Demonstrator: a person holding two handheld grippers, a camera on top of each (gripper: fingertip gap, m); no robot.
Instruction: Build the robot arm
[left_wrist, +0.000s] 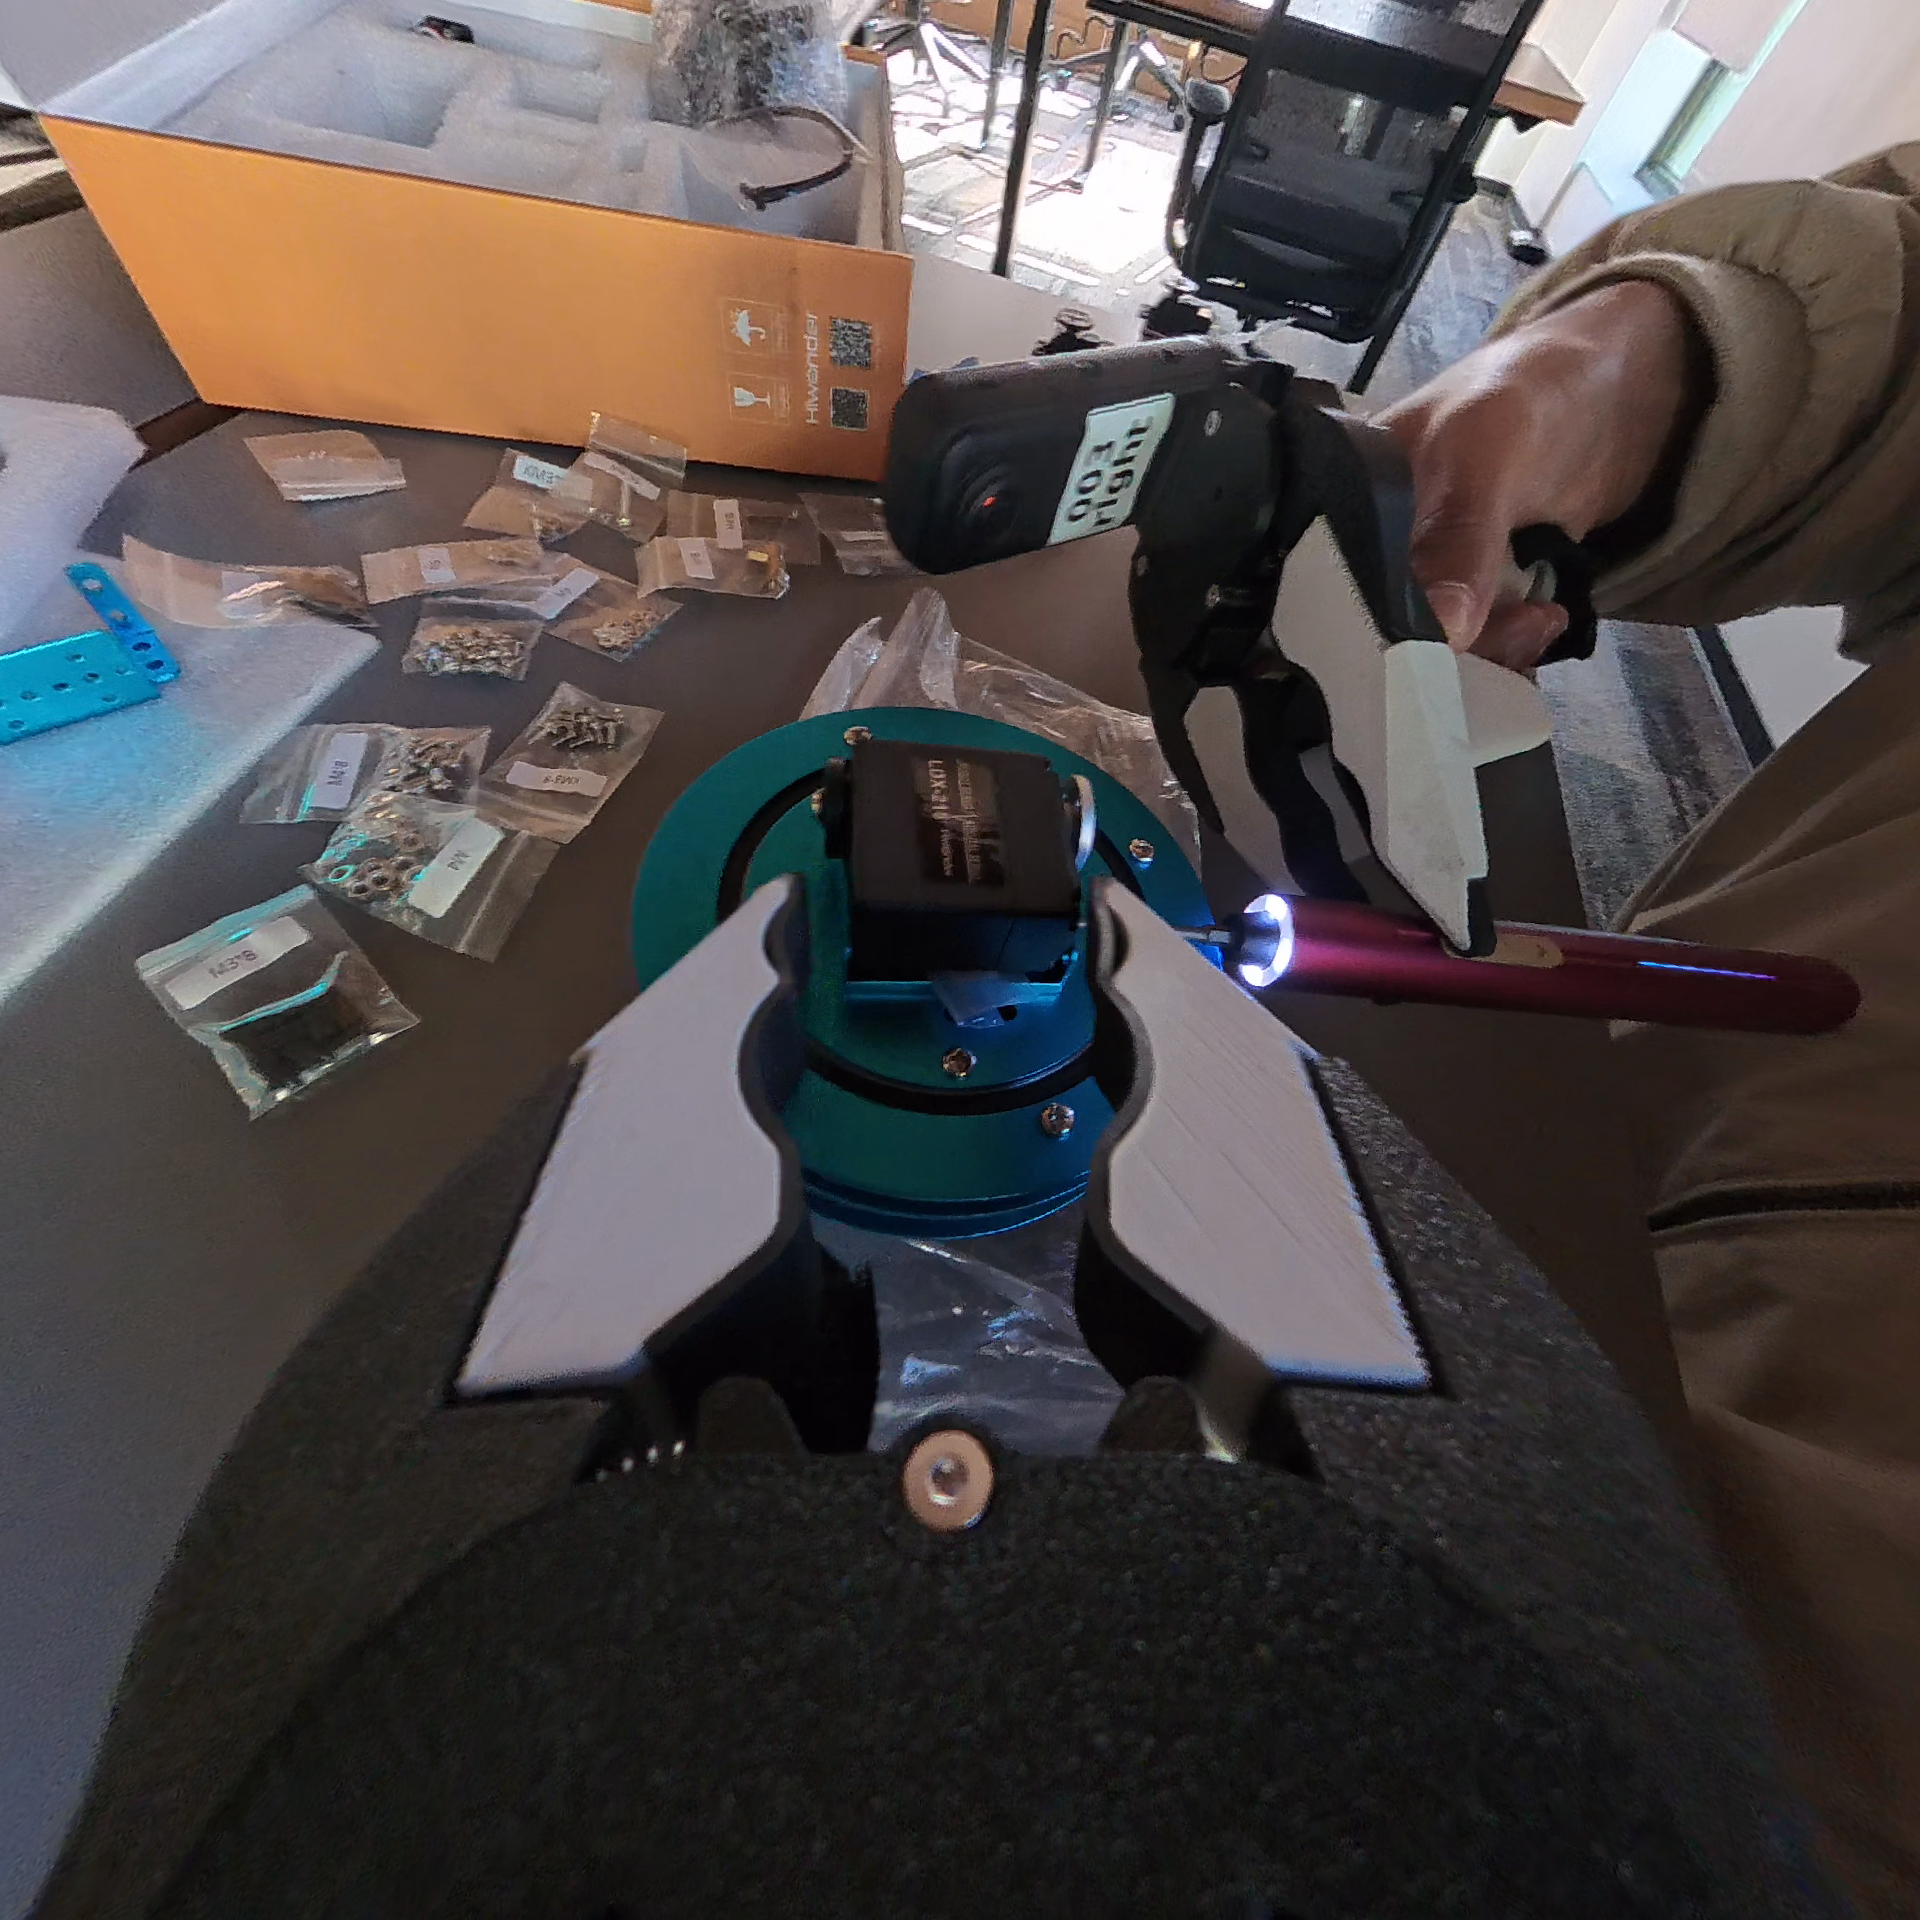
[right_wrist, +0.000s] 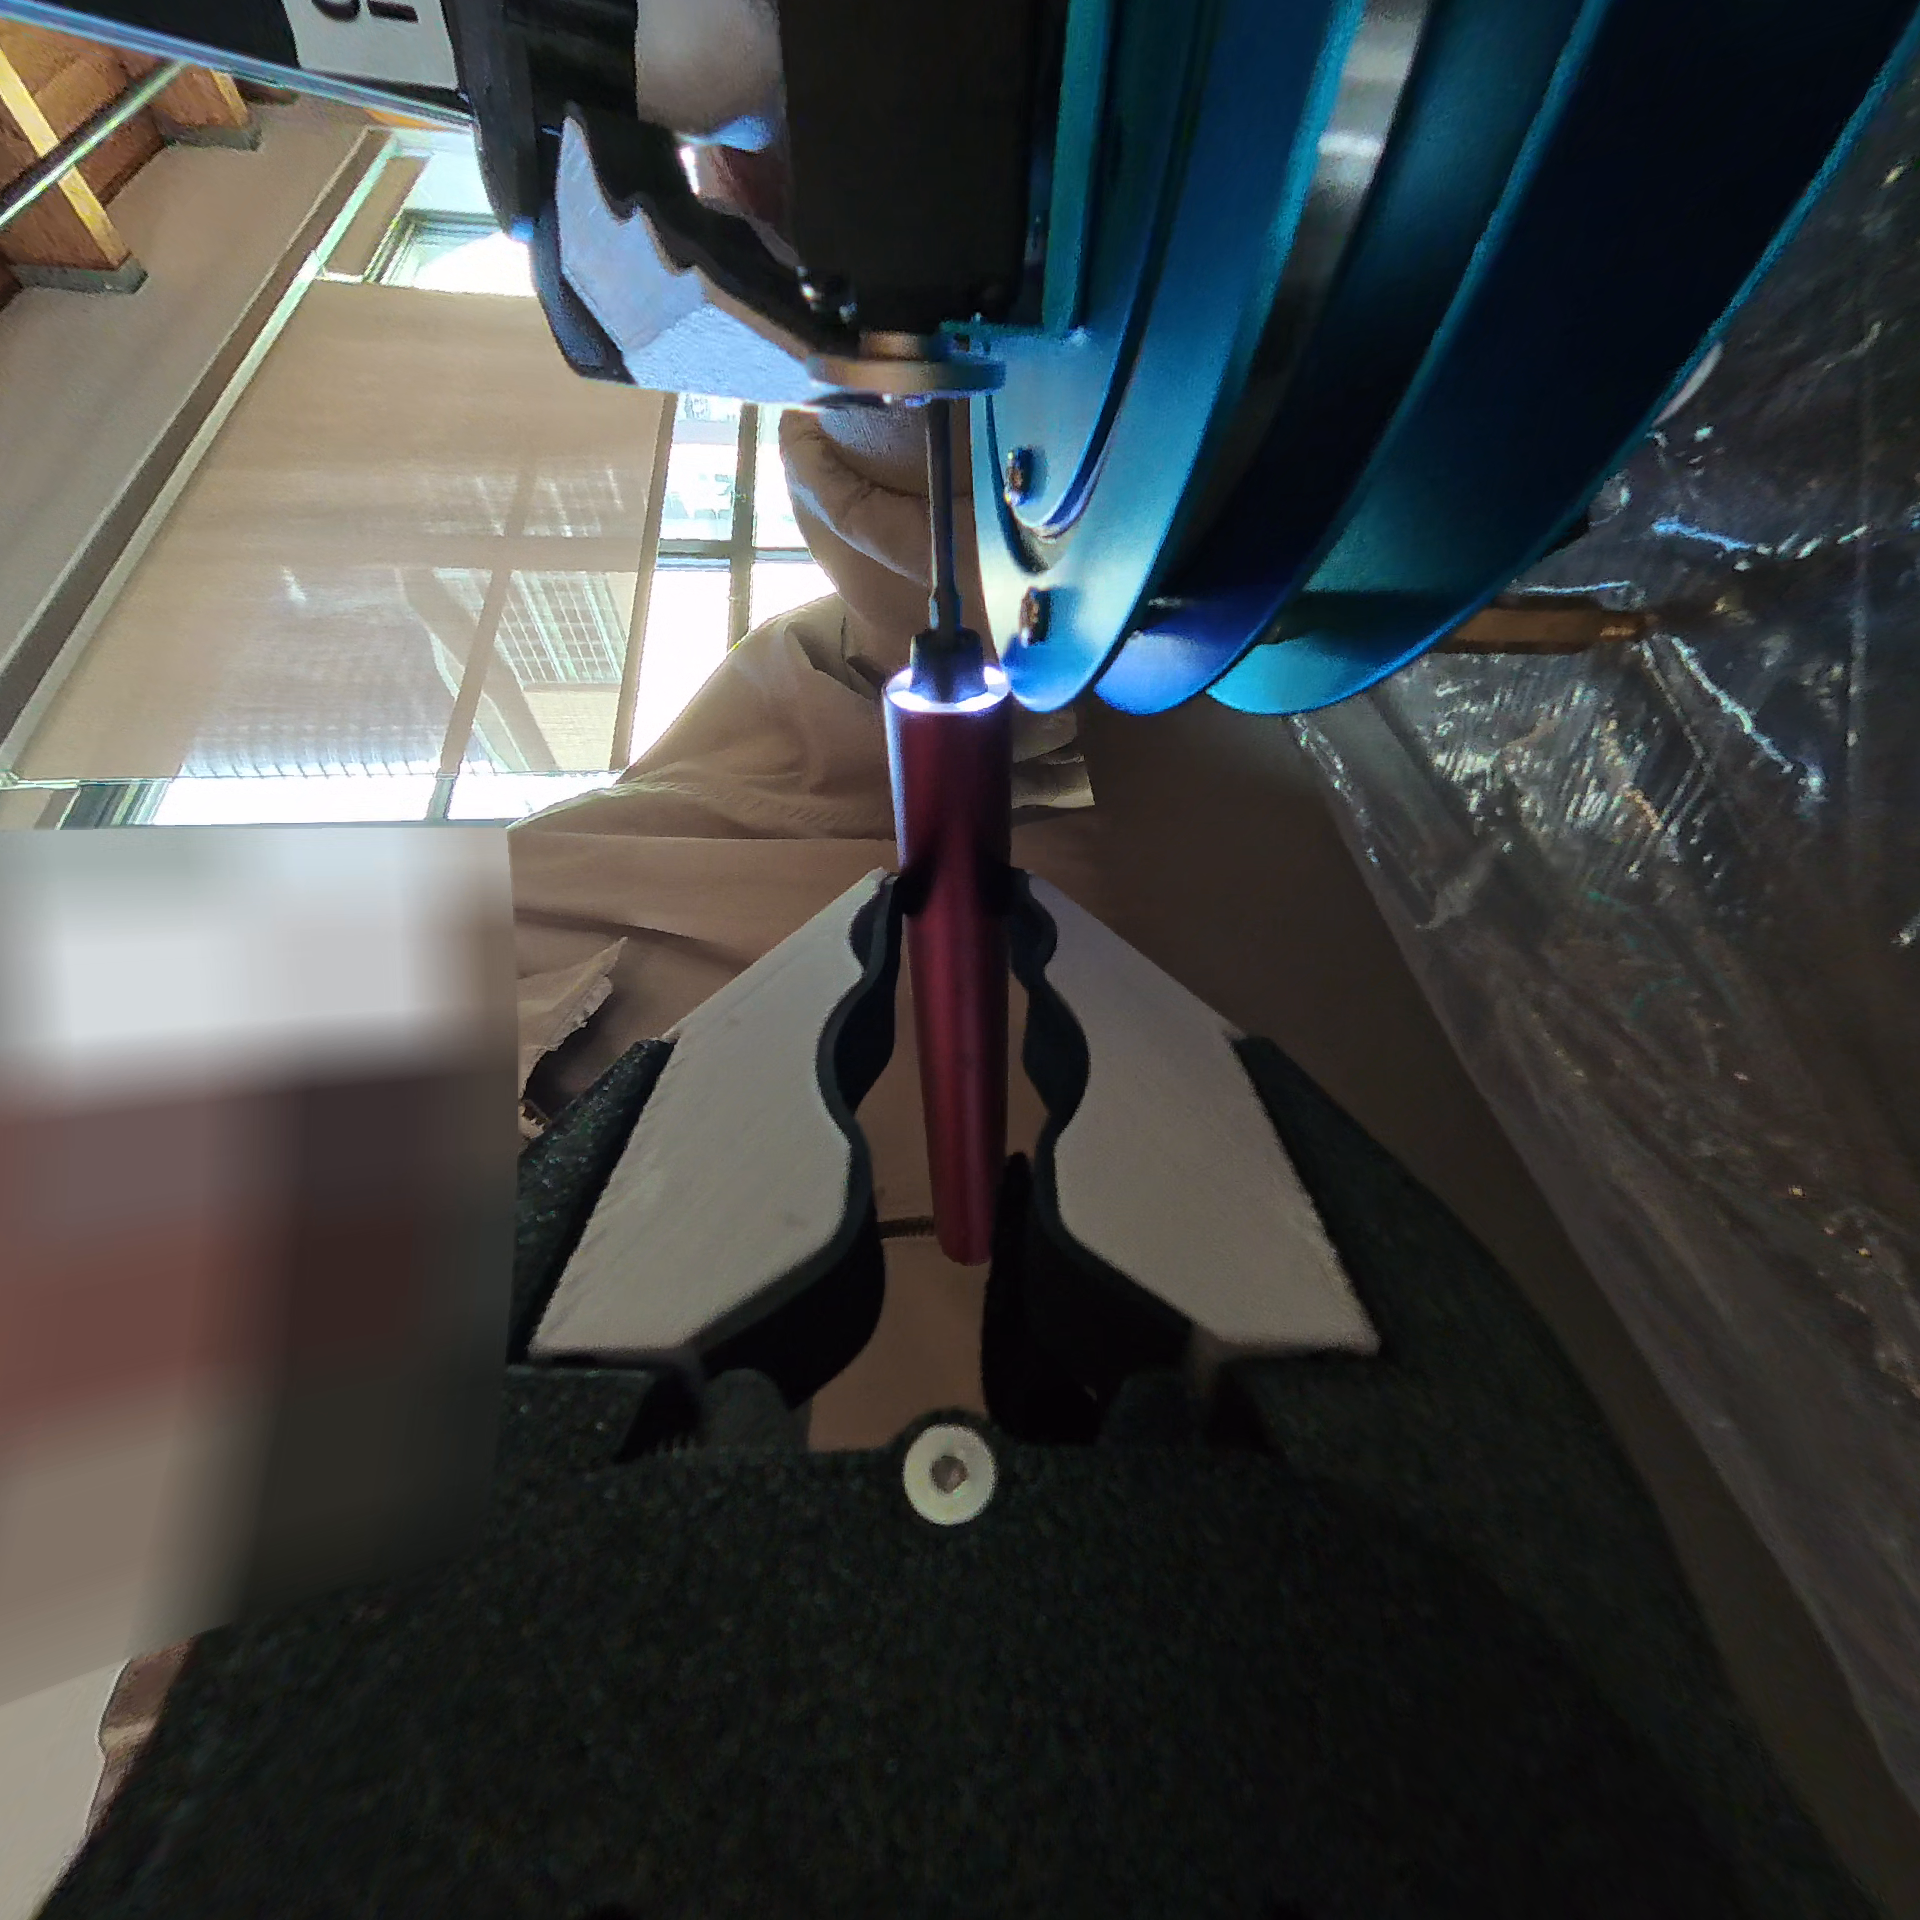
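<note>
A black servo sits in a blue bracket on a round teal base on the brown table. My left gripper is shut on the bracket, one finger on each side below the servo. My right gripper is shut on a magenta electric screwdriver. Its lit tip and thin bit reach the servo's side by a small metal disc, close to the teal base. In the left wrist view the right gripper comes in from the right, holding the screwdriver level.
Several small bags of screws lie on the table to the left. An open orange box with foam stands behind. A blue perforated bracket lies on white foam at far left. Clear plastic wrap lies under the base. A person's hand holds the right gripper.
</note>
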